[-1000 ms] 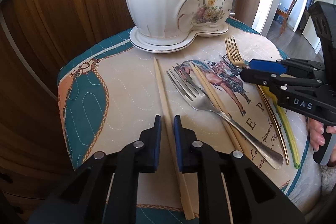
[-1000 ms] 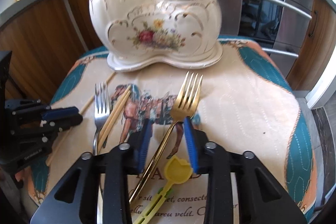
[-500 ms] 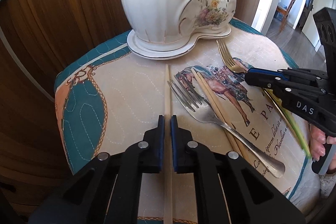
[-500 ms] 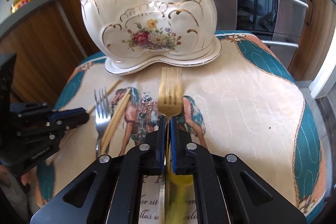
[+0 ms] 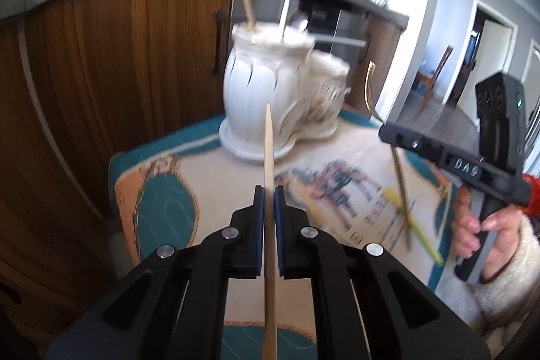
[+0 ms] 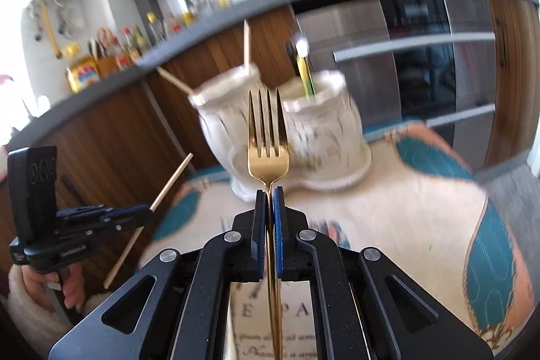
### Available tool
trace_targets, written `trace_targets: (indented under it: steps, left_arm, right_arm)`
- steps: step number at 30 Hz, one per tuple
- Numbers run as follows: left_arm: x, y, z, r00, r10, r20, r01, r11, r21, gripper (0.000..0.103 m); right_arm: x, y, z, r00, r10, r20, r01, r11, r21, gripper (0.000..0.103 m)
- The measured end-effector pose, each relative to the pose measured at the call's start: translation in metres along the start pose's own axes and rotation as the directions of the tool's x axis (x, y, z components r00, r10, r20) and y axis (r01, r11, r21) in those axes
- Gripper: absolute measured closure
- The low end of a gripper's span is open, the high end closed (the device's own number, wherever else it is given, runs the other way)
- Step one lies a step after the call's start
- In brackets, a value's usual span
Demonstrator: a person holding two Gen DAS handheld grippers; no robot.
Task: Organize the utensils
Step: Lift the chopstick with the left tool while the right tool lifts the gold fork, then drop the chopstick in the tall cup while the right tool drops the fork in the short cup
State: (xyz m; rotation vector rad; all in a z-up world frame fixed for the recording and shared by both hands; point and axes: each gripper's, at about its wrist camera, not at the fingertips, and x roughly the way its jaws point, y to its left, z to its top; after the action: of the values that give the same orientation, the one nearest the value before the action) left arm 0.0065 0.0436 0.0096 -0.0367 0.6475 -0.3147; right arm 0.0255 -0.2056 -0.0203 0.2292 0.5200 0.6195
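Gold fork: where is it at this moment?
The gold fork is clamped in the right gripper, lifted off the cloth, tines up in front of the white ceramic holder.

The right claw [image 6: 269, 191] is clamped on the neck of a gold fork [image 6: 268, 137], tines upright before the white ceramic holder [image 6: 290, 137] (blurred). At the left edge, the left claw [image 6: 143, 211] grips a wooden chopstick [image 6: 152, 218], tilted above the cloth-covered table [image 6: 405, 225].
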Motion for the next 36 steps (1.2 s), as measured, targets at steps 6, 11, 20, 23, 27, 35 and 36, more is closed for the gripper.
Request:
trace_targets:
  steps: [6,11,20,23,27,35,36]
  left_arm:
    - [-0.023,-0.017,0.031,0.985,-0.055,0.162,0.052,0.998,0.020,0.097]
    - [-0.024,-0.017,0.063,0.965,-0.089,0.248,0.090,0.996,0.007,0.097]
    - [0.001,-0.025,0.144,0.904,-0.126,0.407,0.150,0.988,-0.027,0.097]
    - [0.017,-0.029,0.162,0.894,-0.104,0.435,0.131,0.991,-0.034,0.097]
    - [0.036,-0.038,0.173,0.885,-0.038,0.465,0.046,0.999,-0.005,0.097]
    - [0.064,-0.039,0.168,0.862,0.073,0.502,-0.093,0.995,0.016,0.097]
    - [0.066,-0.037,0.167,0.865,0.067,0.498,-0.086,0.996,0.015,0.097]
  right_arm:
    - [-0.020,0.013,0.020,0.989,-0.017,0.149,0.029,0.997,-0.075,0.097]
    - [-0.025,0.018,0.047,0.973,-0.041,0.227,0.067,0.992,-0.110,0.097]
    - [-0.020,0.019,0.116,0.930,-0.043,0.366,0.094,0.988,-0.124,0.097]
    - [-0.012,0.007,0.133,0.912,-0.040,0.409,0.085,0.992,-0.091,0.097]
    - [0.005,-0.008,0.140,0.895,-0.066,0.440,0.099,0.994,-0.053,0.097]
    - [0.046,-0.033,0.130,0.917,-0.118,0.381,0.136,0.991,-0.020,0.097]
    - [0.050,-0.034,0.129,0.924,-0.116,0.364,0.133,0.991,-0.023,0.097]
